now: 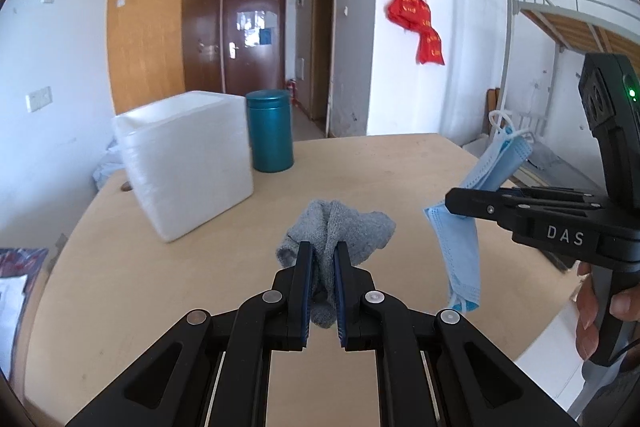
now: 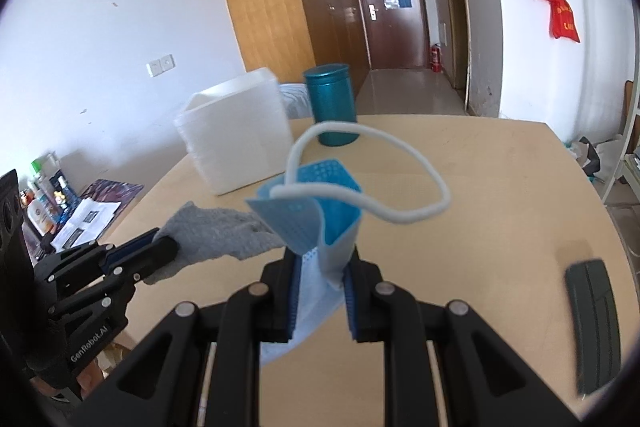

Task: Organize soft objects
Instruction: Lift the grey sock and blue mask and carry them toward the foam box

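Crumpled grey knitted cloth point(image 1: 336, 227), pinched between the closed jaws of the left gripper point(image 1: 323, 255) and carried clear above the pale wooden table point(image 1: 380, 163). Just beside it, to the right, a pleated light-blue face mask point(image 2: 320, 219) clamped in the narrowed jaws of the right gripper point(image 2: 322, 273), long axis hanging down, white ear loop point(image 2: 384, 187) curling up. Ahead and left of both sets of fingers, an open white foam box point(image 1: 188, 163), likely the drop-off, nearer the left gripper. Behind it, a teal metal canister point(image 1: 269, 131).
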Available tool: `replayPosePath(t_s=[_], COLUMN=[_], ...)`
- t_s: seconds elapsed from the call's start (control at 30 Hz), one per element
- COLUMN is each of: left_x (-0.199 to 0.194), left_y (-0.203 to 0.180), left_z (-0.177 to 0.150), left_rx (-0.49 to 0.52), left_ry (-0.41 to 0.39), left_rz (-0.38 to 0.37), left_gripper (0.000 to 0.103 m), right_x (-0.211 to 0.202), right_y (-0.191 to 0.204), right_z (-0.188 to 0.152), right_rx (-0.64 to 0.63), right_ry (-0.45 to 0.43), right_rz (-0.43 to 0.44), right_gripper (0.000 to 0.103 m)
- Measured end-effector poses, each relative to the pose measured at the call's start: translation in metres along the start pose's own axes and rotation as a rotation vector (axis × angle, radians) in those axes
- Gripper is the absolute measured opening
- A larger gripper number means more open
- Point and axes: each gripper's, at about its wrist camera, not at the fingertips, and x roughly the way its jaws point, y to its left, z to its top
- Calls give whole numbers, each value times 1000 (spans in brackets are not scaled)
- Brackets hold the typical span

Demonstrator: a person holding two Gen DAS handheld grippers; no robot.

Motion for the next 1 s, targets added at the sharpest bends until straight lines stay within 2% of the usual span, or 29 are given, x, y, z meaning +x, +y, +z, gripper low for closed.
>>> replayPosePath(t_s=[0.47, 0.53, 0.63, 0.8, 0.9, 0.97, 1.0], left_x=[-85, -86, -82, -81, -74, -66, -62], left_y=[1, 1, 11, 15, 16, 12, 12], left_z=[-43, -48, -55, -57, -63, -69, -73], left_rx=[-34, -22, -56, -64, -54, -8, 5], left_ry=[-79, -70, -44, -48, -16, 20, 35], left_rz=[54, 74, 39, 41, 0, -51, -50], left_gripper=[10, 10, 10, 10, 10, 11, 11], right_x=[-38, -40, -43, -48, -48, -47, -45], right_y=[51, 56, 61, 63, 62, 57, 55], right_z=[-41, -43, -44, -41, -39, -38, -38], right_rx=[-61, -73, -86, -98, -108, -108, -105], right_ry=[-48, -52, -61, -78, -84, -84, -81], right_rz=[51, 55, 55, 55, 45, 38, 35], right_gripper=[23, 23, 23, 23, 23, 23, 23])
